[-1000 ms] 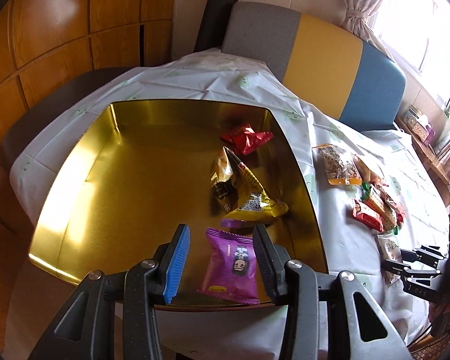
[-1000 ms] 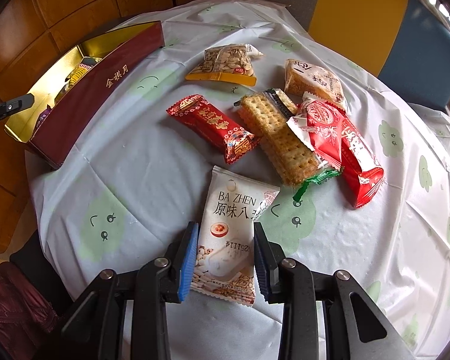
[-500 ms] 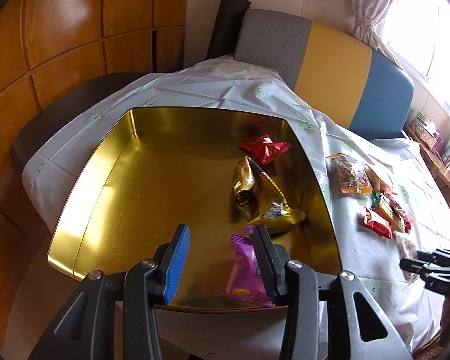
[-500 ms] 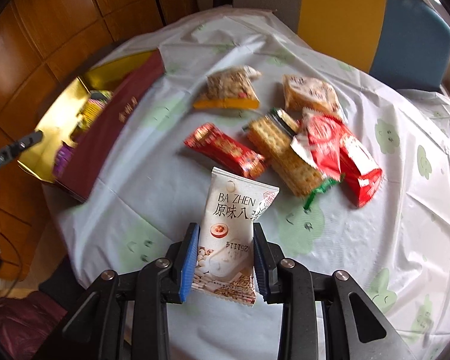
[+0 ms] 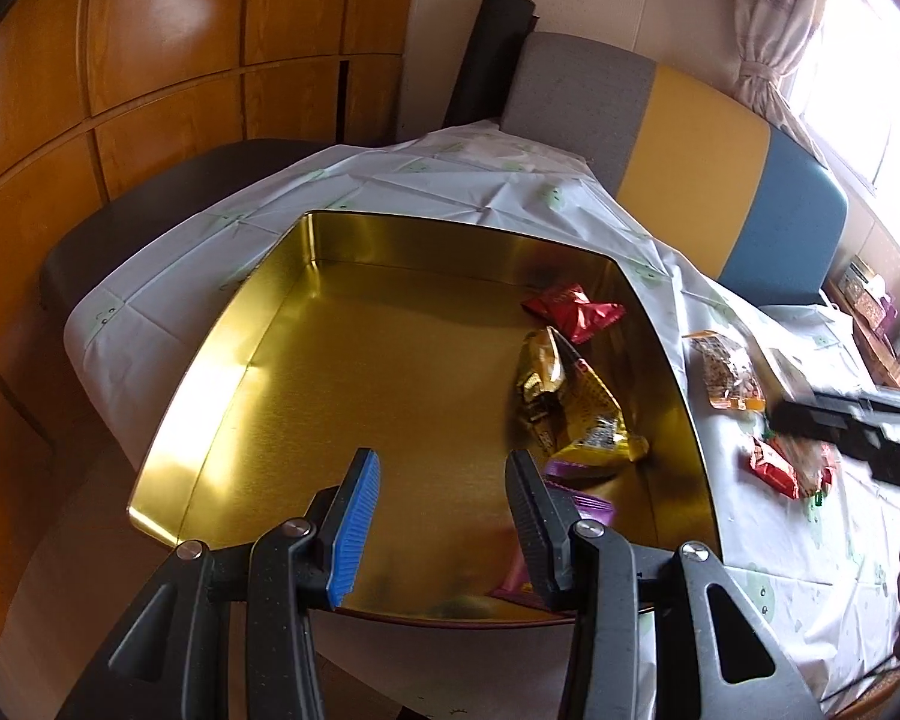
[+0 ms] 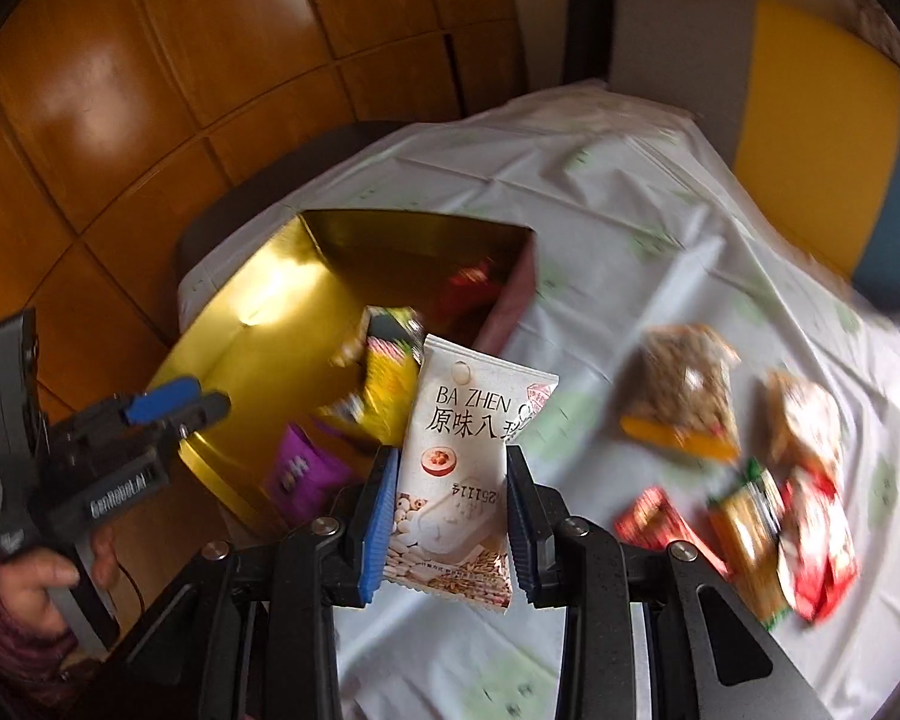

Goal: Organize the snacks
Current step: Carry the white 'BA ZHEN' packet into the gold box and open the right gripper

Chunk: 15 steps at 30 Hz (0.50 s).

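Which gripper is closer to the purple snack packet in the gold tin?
Left. The left gripper hangs open right over the purple packet; the right gripper, gripping the white packet, is beside the tin.

One gold tin (image 5: 222, 396), two tools (image 5: 444, 516).

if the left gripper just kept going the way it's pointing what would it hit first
Probably the bare floor of the gold tin: the left gripper is open, nothing between its jaws, purple packet off beside it. Depth is unclear.

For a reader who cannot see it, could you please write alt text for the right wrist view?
The right gripper clamps a white snack packet above a white tablecloth, beside an open gold metal tin holding purple, yellow and red packets. More snacks lie loose at right; the left gripper, held in a hand, shows at left.
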### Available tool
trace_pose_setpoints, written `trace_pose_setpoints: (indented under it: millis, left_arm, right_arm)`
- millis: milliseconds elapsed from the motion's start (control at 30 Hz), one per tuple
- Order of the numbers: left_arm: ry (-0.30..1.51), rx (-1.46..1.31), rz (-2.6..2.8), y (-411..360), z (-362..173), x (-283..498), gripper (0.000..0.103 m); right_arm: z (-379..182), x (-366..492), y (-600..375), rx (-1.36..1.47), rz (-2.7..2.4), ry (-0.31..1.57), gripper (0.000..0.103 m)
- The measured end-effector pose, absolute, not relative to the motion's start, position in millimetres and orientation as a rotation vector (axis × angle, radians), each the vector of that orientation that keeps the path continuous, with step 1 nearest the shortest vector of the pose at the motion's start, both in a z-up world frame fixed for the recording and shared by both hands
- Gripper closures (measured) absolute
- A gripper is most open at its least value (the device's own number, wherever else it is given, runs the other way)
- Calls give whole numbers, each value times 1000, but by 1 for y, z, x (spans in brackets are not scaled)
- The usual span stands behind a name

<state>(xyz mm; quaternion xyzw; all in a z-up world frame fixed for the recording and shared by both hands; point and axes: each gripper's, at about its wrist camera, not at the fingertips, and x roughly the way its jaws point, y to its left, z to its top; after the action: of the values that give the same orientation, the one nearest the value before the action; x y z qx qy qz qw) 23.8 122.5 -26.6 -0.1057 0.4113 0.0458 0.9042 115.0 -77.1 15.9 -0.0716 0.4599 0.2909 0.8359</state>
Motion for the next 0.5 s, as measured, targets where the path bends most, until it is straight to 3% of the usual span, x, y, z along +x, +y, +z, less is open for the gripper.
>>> trace_pose_setpoints:
  millis: [300, 333, 433, 500]
  left_arm:
    - [850, -238, 100, 132, -29, 24, 59]
    - [850, -239, 100, 133, -29, 23, 59]
    - [848, -237, 103, 134, -30, 22, 59]
    - [850, -239, 104, 134, -31, 23, 59]
  right_arm:
    - [-3, 177, -2, -188, 668, 1032, 66]
    - [-7, 180, 1, -196, 649, 1036, 60]
    - [-11, 177, -2, -191, 637, 1030, 55]
    - [-9, 172, -11, -174, 631, 1018, 44]
